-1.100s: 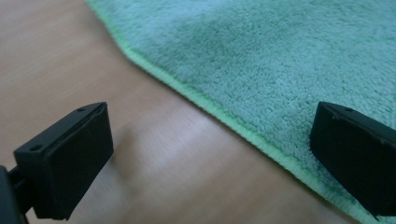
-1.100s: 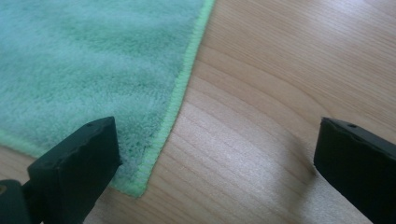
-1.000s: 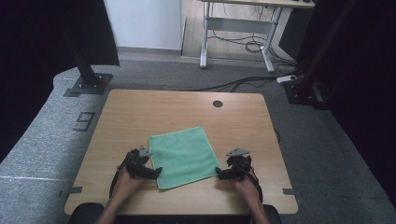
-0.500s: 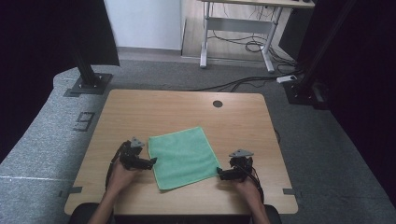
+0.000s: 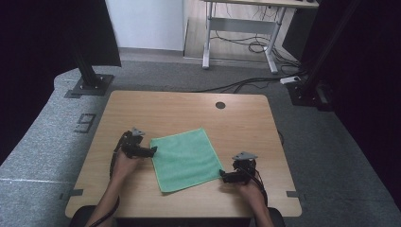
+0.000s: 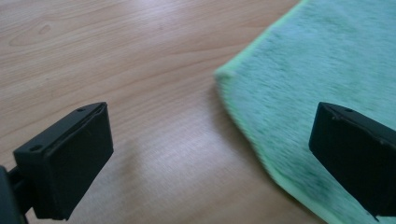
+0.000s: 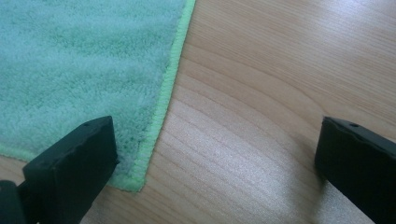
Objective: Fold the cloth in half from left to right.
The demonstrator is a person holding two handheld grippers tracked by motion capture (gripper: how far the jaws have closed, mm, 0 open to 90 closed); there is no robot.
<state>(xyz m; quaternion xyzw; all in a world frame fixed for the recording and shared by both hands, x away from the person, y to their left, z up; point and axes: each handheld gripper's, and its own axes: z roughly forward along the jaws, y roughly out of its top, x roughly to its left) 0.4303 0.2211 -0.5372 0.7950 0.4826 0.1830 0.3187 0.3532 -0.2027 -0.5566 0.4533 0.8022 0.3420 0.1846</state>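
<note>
Now your green cloth (image 5: 185, 159) lies flat on the wooden table (image 5: 189, 109), slightly skewed, between your two hands, in the same place as a second ago. What differs is your left gripper (image 5: 152, 151): it has moved up along the cloth's left edge and now sits at the far left corner, jaws spread wide, one over the fabric (image 6: 327, 84) and one over bare wood. Your right gripper (image 5: 222, 176) has drifted slightly toward you and sits at the near right corner, jaws also spread, straddling the hemmed edge (image 7: 163, 107). Neither is pinching the cloth.
</note>
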